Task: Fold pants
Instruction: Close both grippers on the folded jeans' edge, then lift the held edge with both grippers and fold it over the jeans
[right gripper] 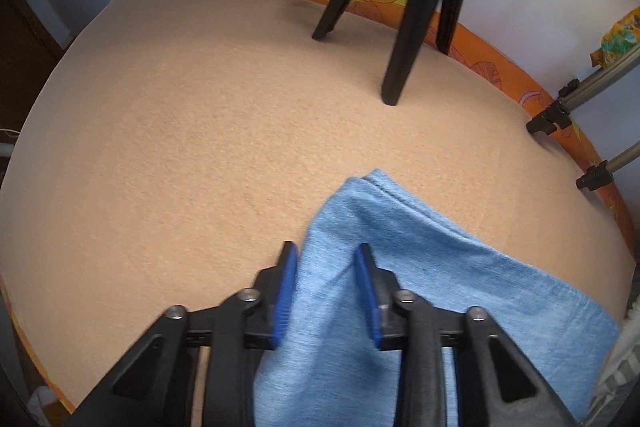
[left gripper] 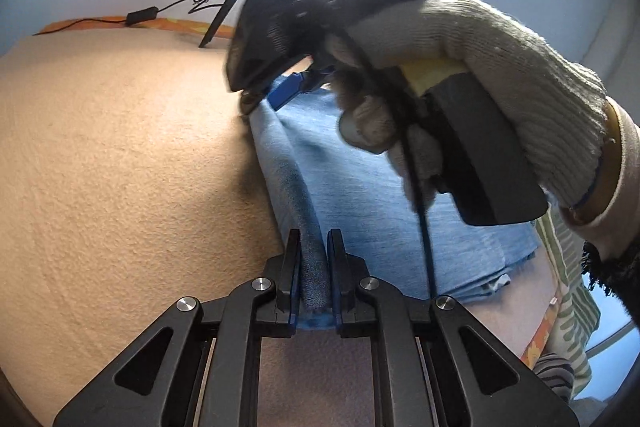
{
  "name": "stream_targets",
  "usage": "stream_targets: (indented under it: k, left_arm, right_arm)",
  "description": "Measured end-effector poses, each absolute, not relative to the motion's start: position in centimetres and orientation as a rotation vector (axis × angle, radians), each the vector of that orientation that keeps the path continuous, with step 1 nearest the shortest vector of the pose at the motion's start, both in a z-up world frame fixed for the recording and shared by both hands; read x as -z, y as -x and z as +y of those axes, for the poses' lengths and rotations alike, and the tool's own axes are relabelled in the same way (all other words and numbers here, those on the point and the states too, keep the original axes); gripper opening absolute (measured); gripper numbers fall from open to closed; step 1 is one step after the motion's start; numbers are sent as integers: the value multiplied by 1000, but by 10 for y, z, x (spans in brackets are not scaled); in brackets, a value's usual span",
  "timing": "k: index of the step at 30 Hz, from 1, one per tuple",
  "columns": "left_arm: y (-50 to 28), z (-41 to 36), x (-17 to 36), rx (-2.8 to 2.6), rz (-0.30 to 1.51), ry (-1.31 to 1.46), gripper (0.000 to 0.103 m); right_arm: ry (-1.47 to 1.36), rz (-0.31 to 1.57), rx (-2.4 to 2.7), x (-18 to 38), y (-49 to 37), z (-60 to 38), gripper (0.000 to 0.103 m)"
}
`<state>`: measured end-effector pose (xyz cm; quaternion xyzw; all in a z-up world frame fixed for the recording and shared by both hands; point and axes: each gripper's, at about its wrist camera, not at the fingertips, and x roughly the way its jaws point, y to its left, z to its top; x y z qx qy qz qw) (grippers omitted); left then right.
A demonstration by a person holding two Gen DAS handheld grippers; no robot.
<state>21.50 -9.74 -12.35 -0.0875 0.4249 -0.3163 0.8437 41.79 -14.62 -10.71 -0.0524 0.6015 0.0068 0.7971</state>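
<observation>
Beyond the pants (right gripper: 400,267), tripod legs (right gripper: 404,39) on blanket (right gripper: 200,127).

The left tool (left gripper: 314,267) is clamped tight at the lower centre, while the gloved right hand (left gripper: 480,87) tips the right tool (right gripper: 326,291) steeply downward, jaws part-closed.

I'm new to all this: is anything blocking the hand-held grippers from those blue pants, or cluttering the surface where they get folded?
Nothing visible. The left hand-held gripper already pinches an edge of the pants, and the right hand-held gripper straddles the cloth. The tripod legs stand farther back on the beige surface.
</observation>
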Motion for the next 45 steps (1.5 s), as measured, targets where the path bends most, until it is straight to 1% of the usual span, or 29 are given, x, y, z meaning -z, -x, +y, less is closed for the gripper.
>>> stream_targets:
  k: [2,4,5,6,8,9,10,11,12,23,34,45]
  left_arm:
    - [-217,-98,124,649,899,174,16]
    - [-219,-101,127,629,911,157,37]
    - [-220,-102,129,625,921,156,40]
    - [-221,-103,131,620,936,163,40]
    - [-222,-104,134,620,946,177,40]
    - [-222,-104,134,623,943,187,36]
    - [-223,-104,134,628,940,193,19]
    - [-222,-105,133,631,935,195,11]
    - [-222,-106,131,637,928,192,10]
    - [-205,-131,87,751,848,181,9]
    - [-189,-191,49,873,809,115,9]
    - [-174,-269,34,1005,799,18,9]
  right_arm:
    - [64,1289,-25,104,-414,-156,13]
    - [29,1276,-37,100,-412,-164,9]
    - [16,1270,-42,98,-411,-167,8]
    - [2,1263,-47,95,-410,-170,7]
    - [-19,1246,-59,90,-406,-175,6]
    - [-27,1239,-64,87,-403,-178,6]
    - [-34,1232,-68,84,-401,-180,5]
    - [-46,1224,-74,81,-398,-184,5]
    - [-61,1216,-78,78,-396,-188,5]
    - [-183,1104,-131,27,-359,-234,3]
    - [-282,998,-113,-17,-324,-305,3]
    - [-363,928,-31,-28,-285,-396,3]
